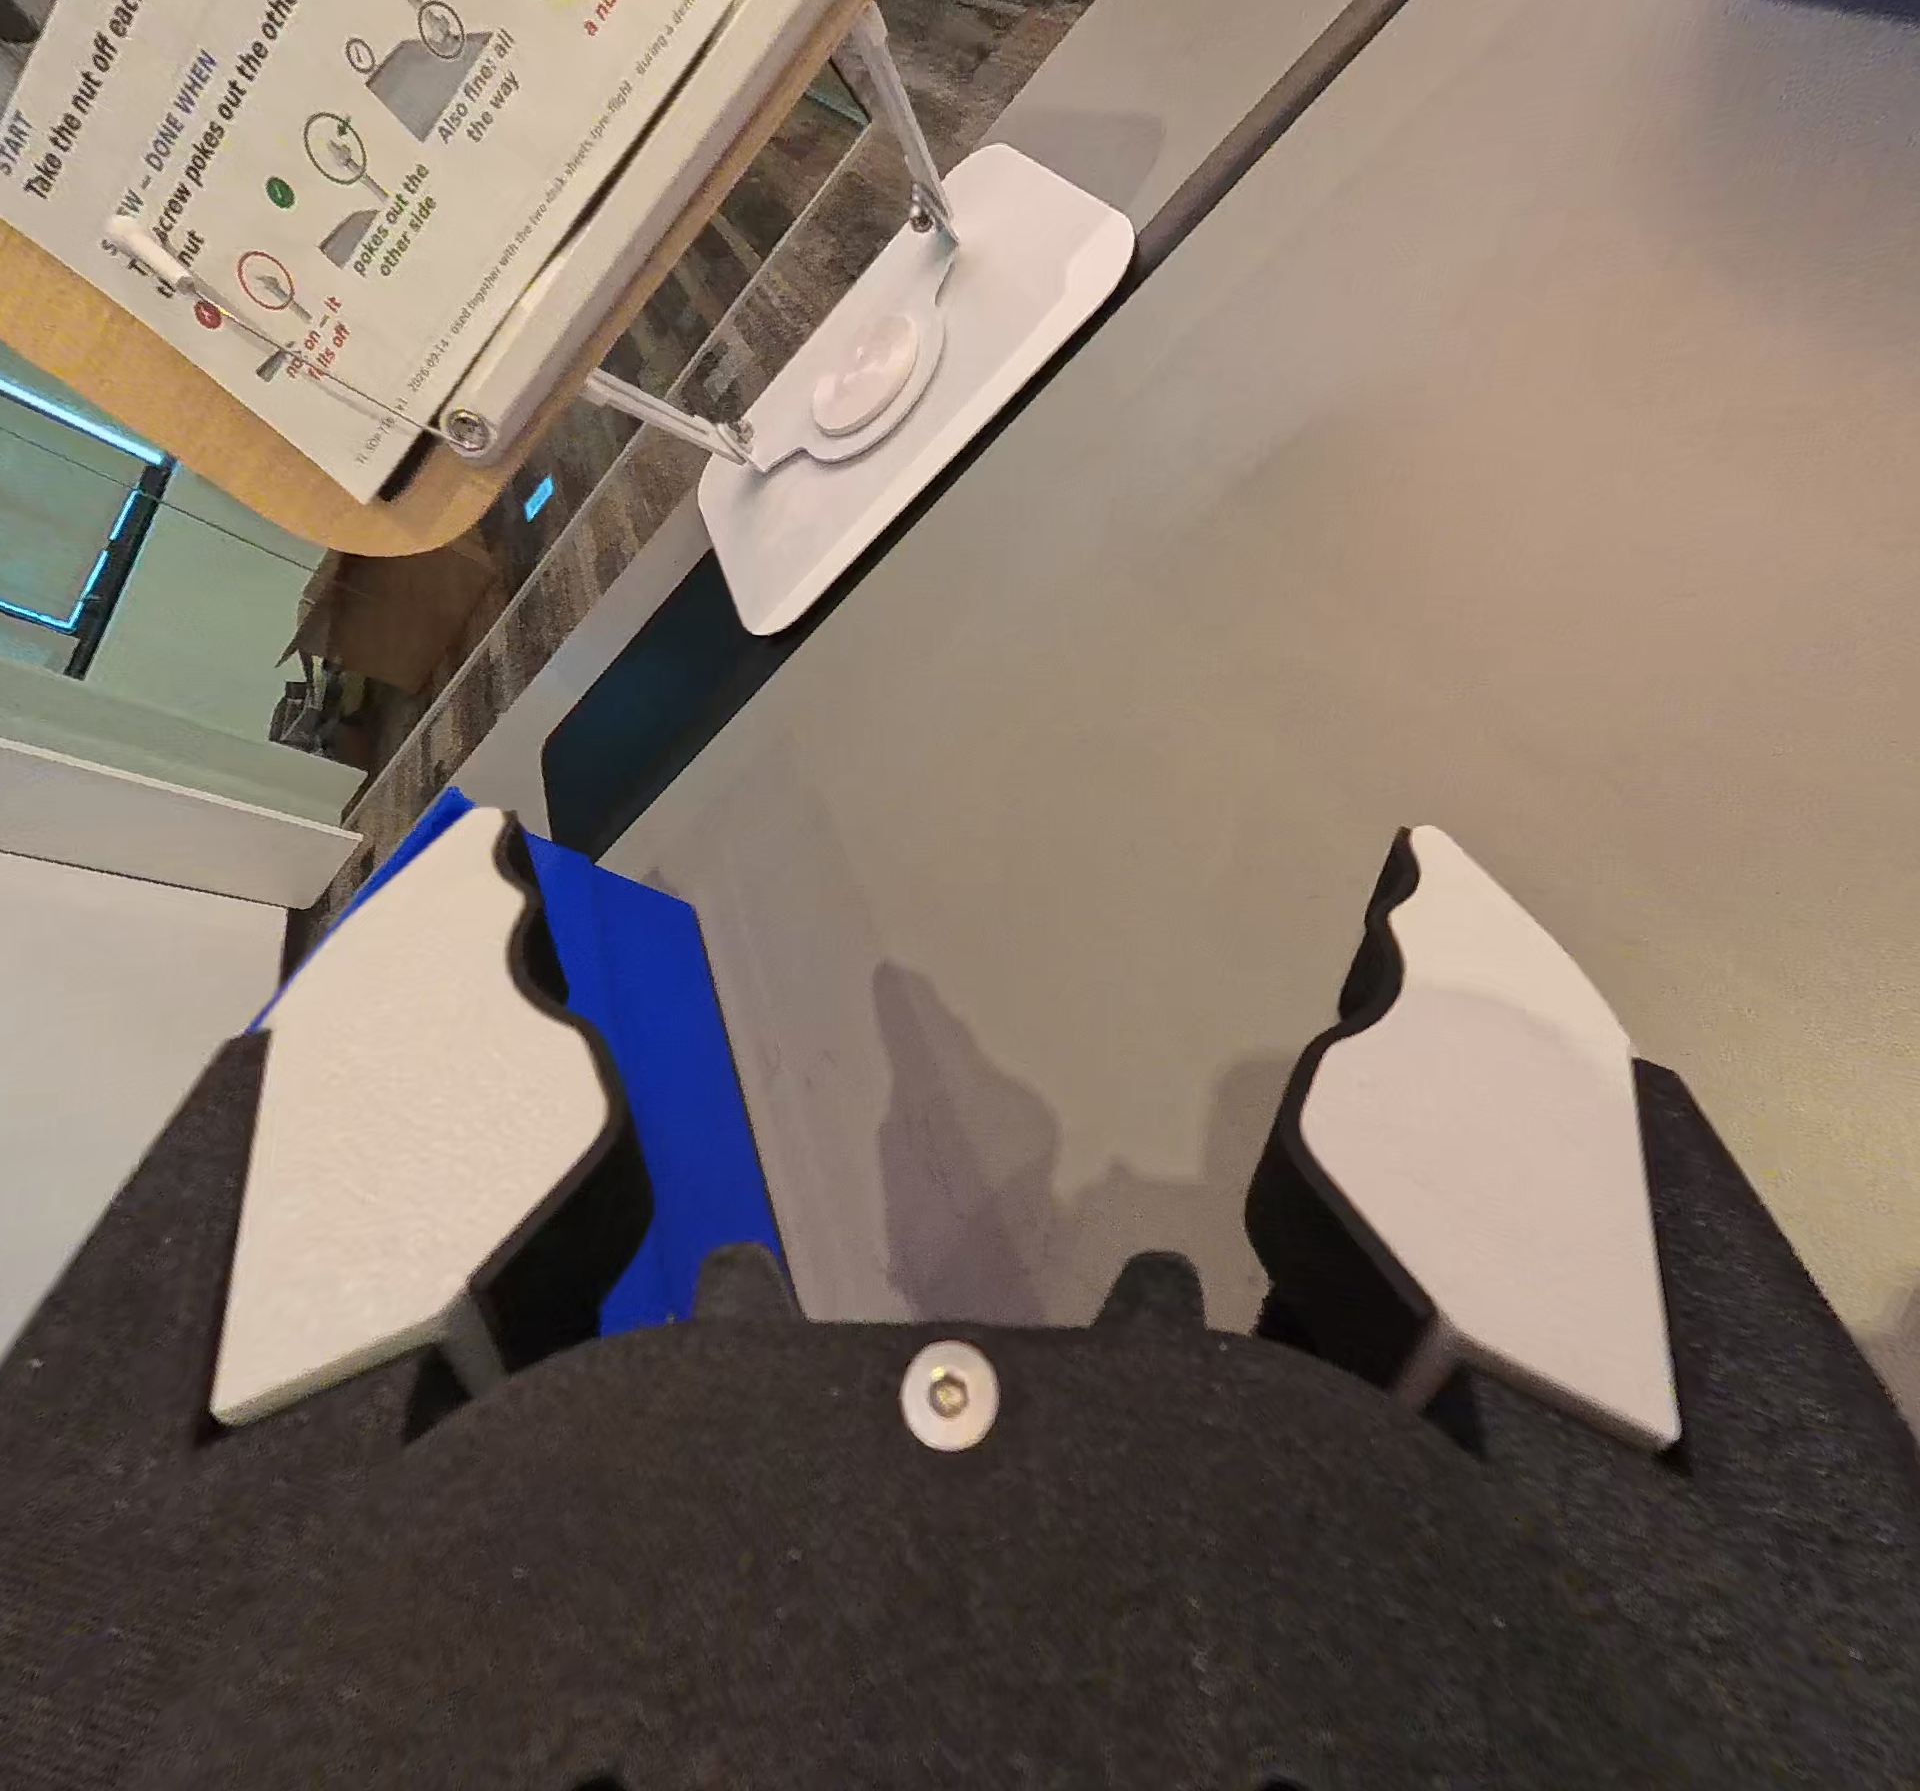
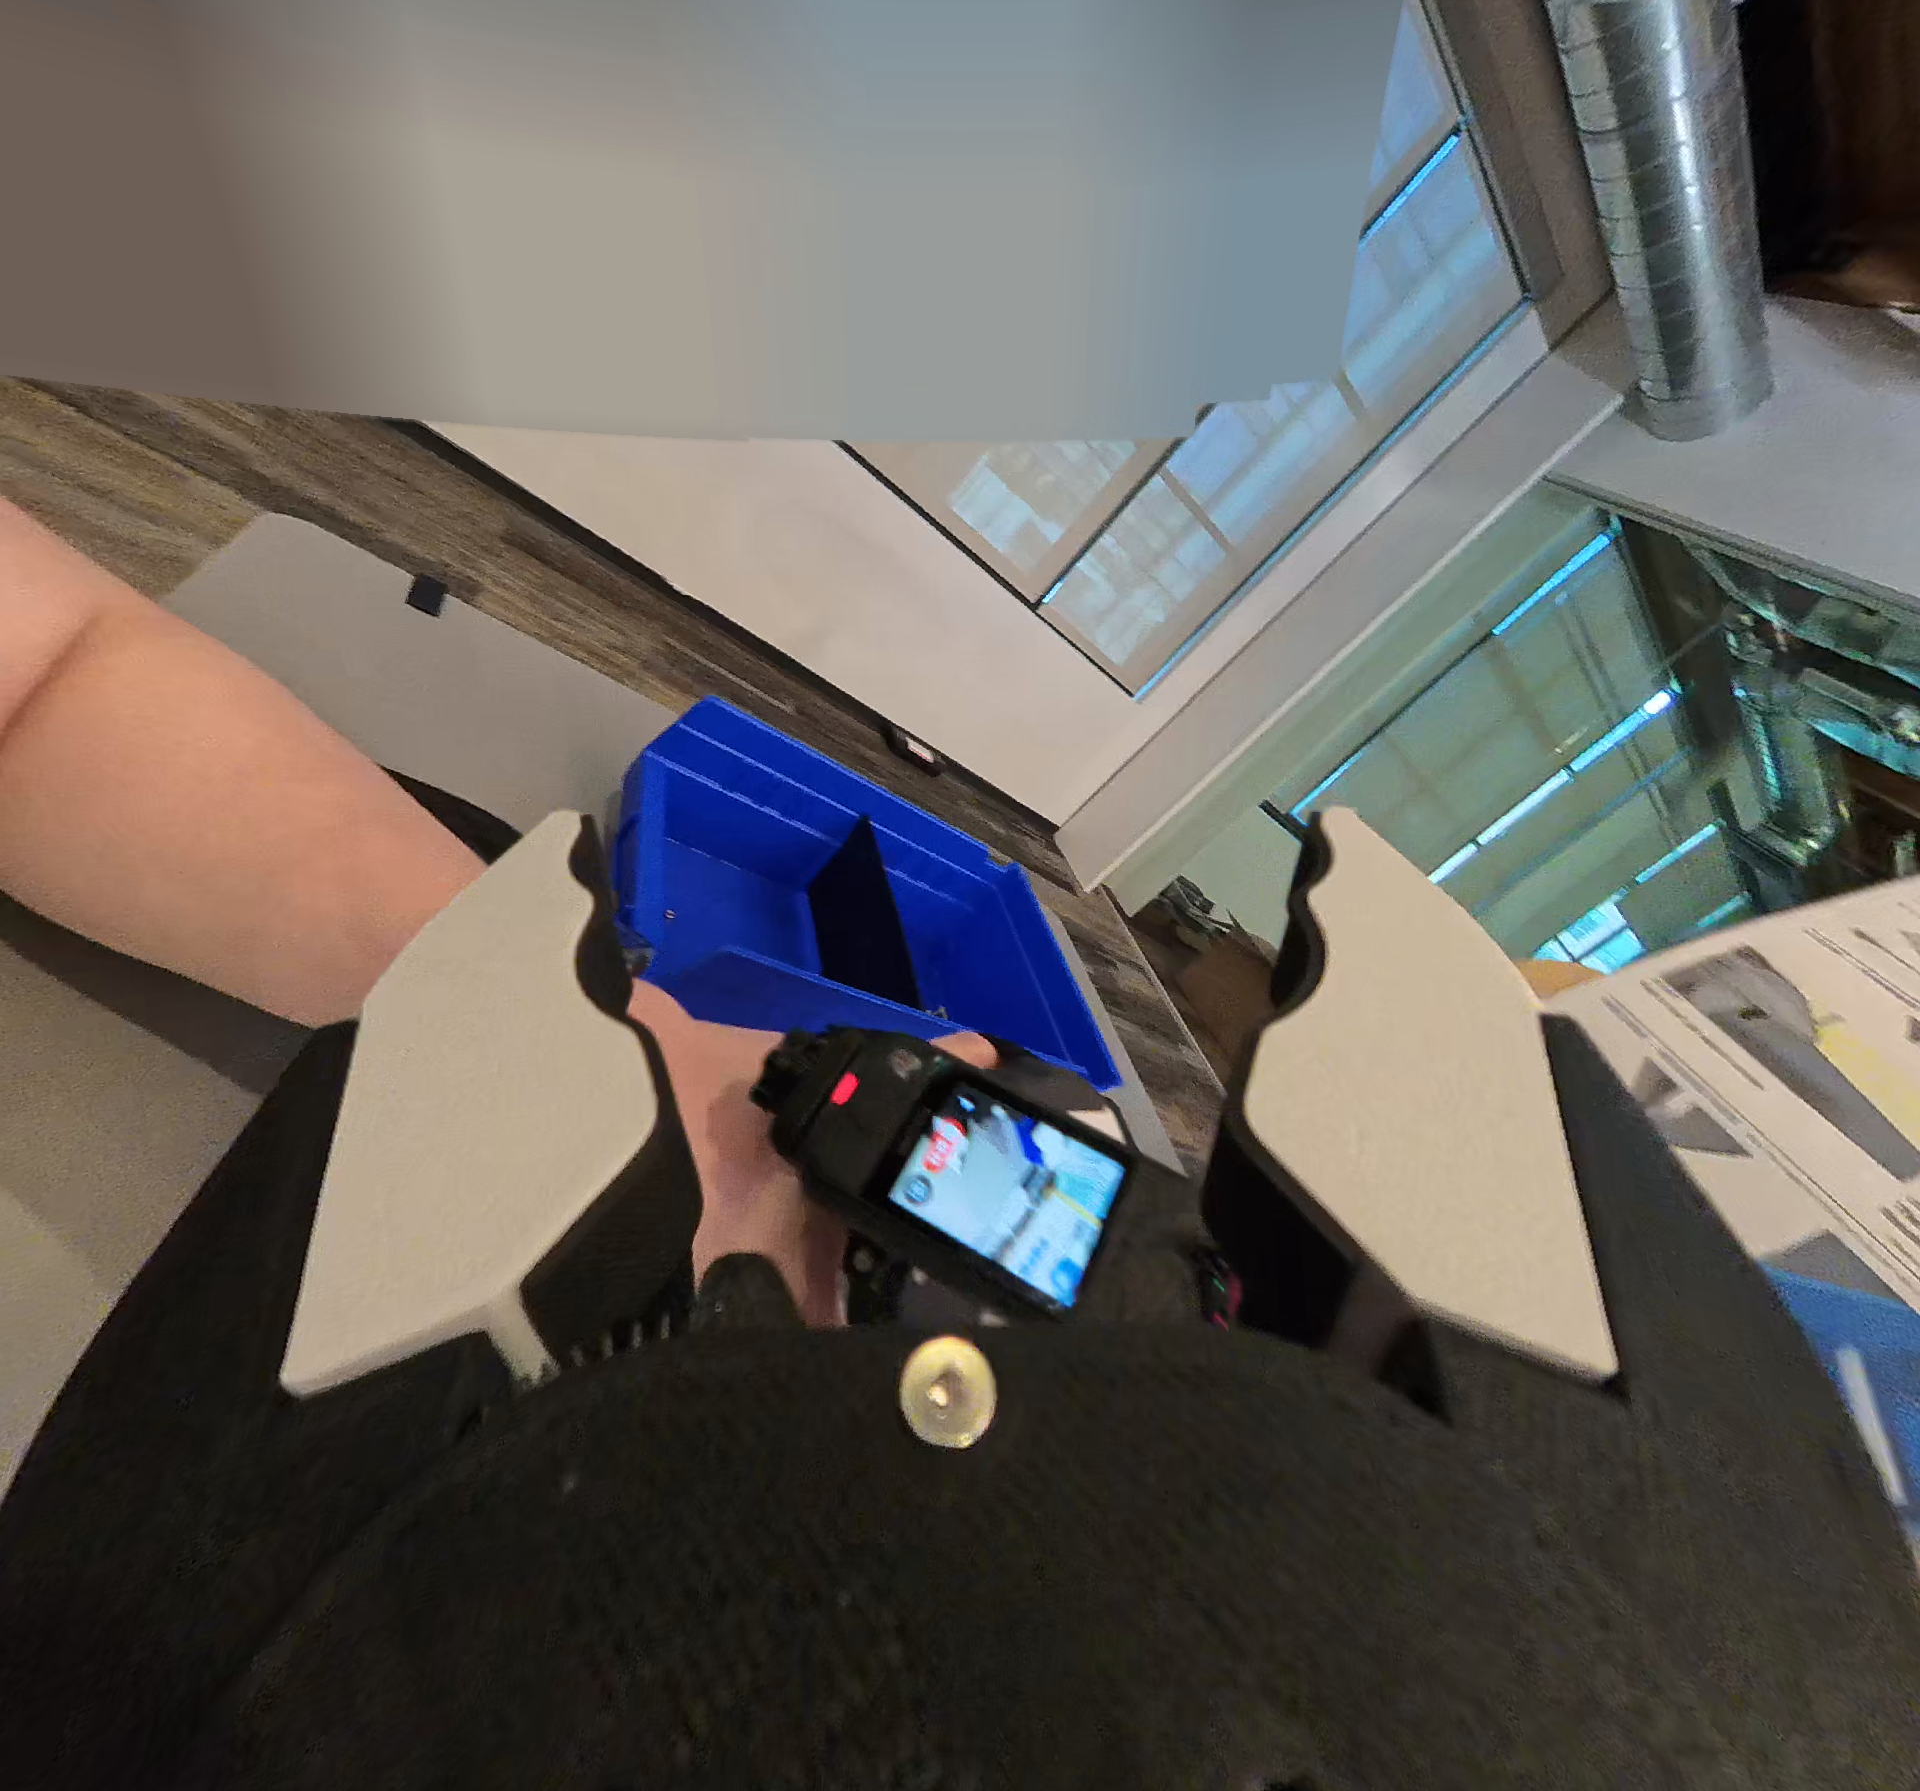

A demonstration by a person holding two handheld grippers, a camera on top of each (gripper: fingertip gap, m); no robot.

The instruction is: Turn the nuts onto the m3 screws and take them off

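Grey desk (image 1: pixel 1351 598) carried a white flat stand base (image 1: pixel 914 391) near its far edge, w/ thin metal struts going up to an instruction board (image 1: pixel 312 131). Blue bin (image 1: pixel 665 1066) sat at desk's left edge.

Ahead of me on the grey worktop (image 1: pixel 1351 598) stands a white stand (image 1: pixel 914 391) holding an instruction sheet (image 1: pixel 312 131); far right, a silver duct (image 2: pixel 1662 183).

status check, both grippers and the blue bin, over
Left gripper open, empty, over bare grey table. Right gripper open, empty, aimed at blue bin. No nuts or screws discernible; instruction stand ahead.
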